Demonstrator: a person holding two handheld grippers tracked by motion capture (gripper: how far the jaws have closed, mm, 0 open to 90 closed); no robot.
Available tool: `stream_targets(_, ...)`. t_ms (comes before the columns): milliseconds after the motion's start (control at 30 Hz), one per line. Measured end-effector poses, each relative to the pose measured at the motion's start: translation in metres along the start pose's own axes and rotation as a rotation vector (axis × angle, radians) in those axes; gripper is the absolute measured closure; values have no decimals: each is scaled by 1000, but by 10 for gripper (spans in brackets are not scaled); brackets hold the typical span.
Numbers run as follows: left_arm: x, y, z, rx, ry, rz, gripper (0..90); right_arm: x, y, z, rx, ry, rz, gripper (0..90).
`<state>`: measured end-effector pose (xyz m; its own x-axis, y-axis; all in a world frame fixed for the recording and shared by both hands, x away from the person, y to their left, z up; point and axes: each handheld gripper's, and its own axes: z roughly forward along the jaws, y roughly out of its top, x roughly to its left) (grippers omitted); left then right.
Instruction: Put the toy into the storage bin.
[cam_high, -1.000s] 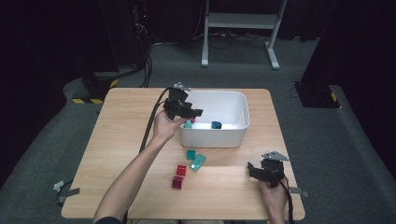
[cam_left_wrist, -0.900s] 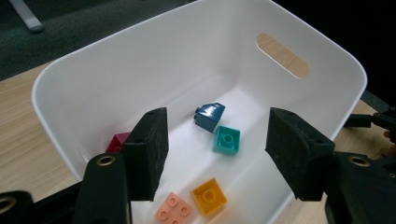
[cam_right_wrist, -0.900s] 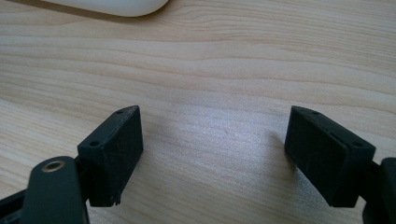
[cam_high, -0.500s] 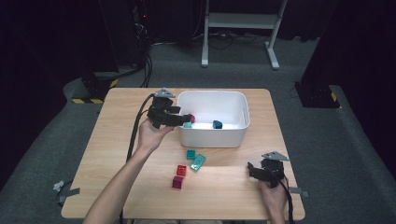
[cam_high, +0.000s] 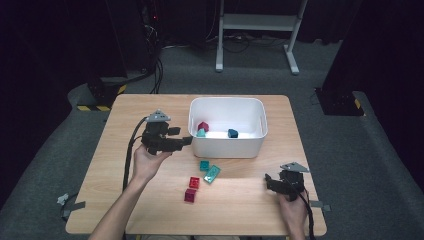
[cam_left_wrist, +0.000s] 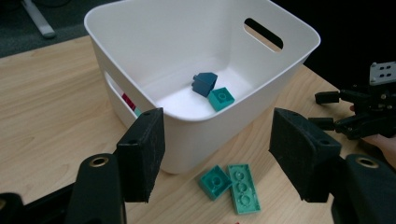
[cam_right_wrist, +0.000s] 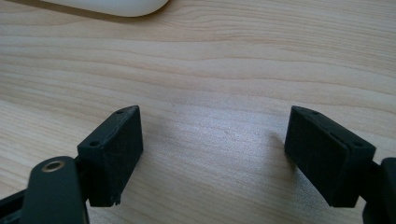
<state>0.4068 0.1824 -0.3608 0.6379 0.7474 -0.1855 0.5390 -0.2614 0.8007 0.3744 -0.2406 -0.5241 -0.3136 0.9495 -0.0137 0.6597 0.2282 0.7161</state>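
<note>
Here the work looks like clearing bricks into the bin (cam_high: 227, 145), and the risks start nearest the person: the right gripper (cam_high: 274, 182) rests on the table (cam_high: 100, 175) well right of the bin's front corner, jaws wide apart with bare wood between them, so it is idle and safe unless it sweeps sideways. In front of the bin lie two red bricks (cam_high: 192, 188) and, closer to its wall, two teal bricks (cam_left_wrist: 229, 184) touching each other; a careless grab there could pinch both or flick one away. The left gripper (cam_high: 181, 143) hovers at the bin's left front corner, its jaws just opened and empty; swinging down, it could clip the wall and shove the bin. Inside the bin sit red, teal and dark blue pieces (cam_left_wrist: 204, 84).
</note>
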Motion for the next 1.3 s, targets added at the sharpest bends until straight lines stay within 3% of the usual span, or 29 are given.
stream_targets(500, -6, -46, 13, 66, -7, -33, 349, 0, 0, 0, 0, 0, 0, 192)
stream_targets(1000, -15, -91, 34, 125, -57, -71, 341, 0, 0, 0, 0, 0, 0, 193)
stream_targets(1300, -24, -107, 52, 189, -20, -62, 334, 0, 0, 0, 0, 0, 0, 193)
